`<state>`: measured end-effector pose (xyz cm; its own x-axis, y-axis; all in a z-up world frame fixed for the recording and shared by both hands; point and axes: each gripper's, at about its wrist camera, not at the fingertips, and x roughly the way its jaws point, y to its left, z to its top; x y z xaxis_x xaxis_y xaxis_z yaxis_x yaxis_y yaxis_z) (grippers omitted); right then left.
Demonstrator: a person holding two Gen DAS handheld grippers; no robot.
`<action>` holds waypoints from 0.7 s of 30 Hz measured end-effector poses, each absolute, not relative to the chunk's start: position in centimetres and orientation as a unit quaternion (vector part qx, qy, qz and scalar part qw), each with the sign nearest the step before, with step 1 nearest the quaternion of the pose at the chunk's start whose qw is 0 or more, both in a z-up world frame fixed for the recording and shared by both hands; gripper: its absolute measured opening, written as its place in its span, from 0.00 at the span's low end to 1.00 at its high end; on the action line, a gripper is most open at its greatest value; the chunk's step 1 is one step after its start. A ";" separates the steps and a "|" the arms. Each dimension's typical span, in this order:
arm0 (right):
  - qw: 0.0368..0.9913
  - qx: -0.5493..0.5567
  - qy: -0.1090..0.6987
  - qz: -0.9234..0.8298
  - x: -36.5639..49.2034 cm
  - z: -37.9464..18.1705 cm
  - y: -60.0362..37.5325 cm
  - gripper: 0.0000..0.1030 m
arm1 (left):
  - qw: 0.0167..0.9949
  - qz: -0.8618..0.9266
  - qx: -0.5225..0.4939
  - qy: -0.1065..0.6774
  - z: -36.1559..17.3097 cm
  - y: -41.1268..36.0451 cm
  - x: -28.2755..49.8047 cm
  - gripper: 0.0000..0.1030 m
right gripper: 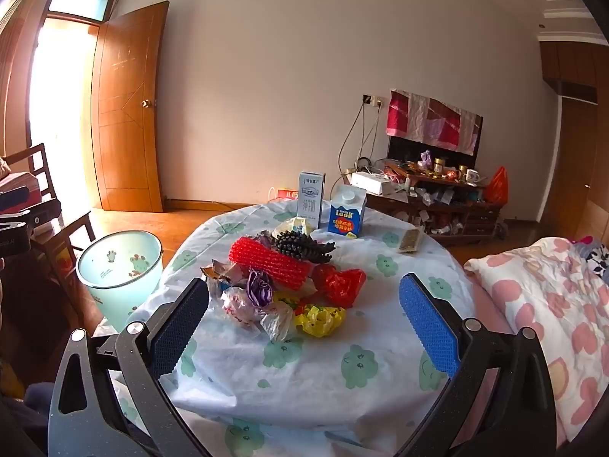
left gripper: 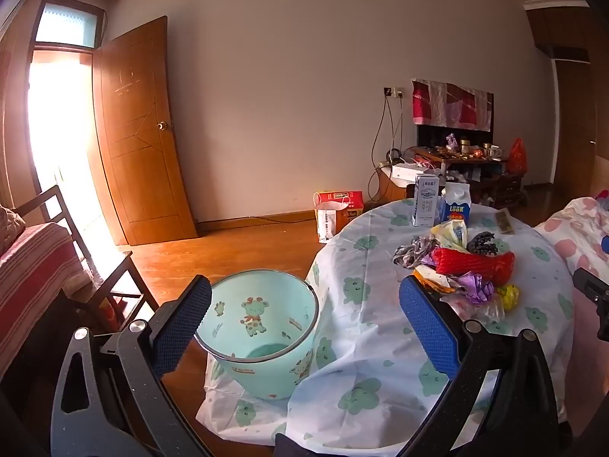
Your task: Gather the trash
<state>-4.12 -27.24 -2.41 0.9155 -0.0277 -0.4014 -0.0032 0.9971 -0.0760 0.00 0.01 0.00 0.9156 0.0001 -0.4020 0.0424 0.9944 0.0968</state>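
With both tools angled slightly down over the table (right gripper: pixel 289 373), left gripper (left gripper: pixel 304 323) has its jaws spread wide, nothing between them, framing the mint bin (left gripper: pixel 262 327) on the floor just beside the table edge. Right gripper (right gripper: pixel 304 320) is equally wide and empty, aimed at the trash pile (right gripper: pixel 281 285): red foam net (right gripper: pixel 266 262), crumpled wrappers, yellow bag (right gripper: pixel 319 320). Two cartons (right gripper: pixel 327 205) stand upright behind the pile.

Blue-and-white gable-top cardboard carton (right gripper: pixel 347 211), at 12 o'clock of the table: front reads "LOOK". Other print illegible.
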 end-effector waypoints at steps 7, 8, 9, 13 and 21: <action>0.978 -0.039 0.206 -0.006 -4.2 -2.6 -27.2 0.95 | 0.977 -0.012 0.050 0.207 0.0 0.2 0.0 0.94; 0.978 -0.039 0.206 -0.006 -4.2 -2.6 -27.2 0.95 | 0.977 -0.011 0.050 0.207 0.0 0.1 0.0 0.94; 0.978 -0.038 0.206 -0.006 -4.2 -2.6 -27.2 0.95 | 0.977 -0.011 0.051 0.207 0.0 0.1 0.0 0.94; 0.978 -0.039 0.206 -0.006 -4.2 -2.5 -27.1 0.95 | 0.977 -0.012 0.049 0.209 0.0 0.2 0.0 0.94; 0.978 -0.038 0.206 -0.007 -4.2 -2.6 -27.2 0.95 | 0.977 -0.011 0.051 0.208 0.0 0.2 -0.1 0.94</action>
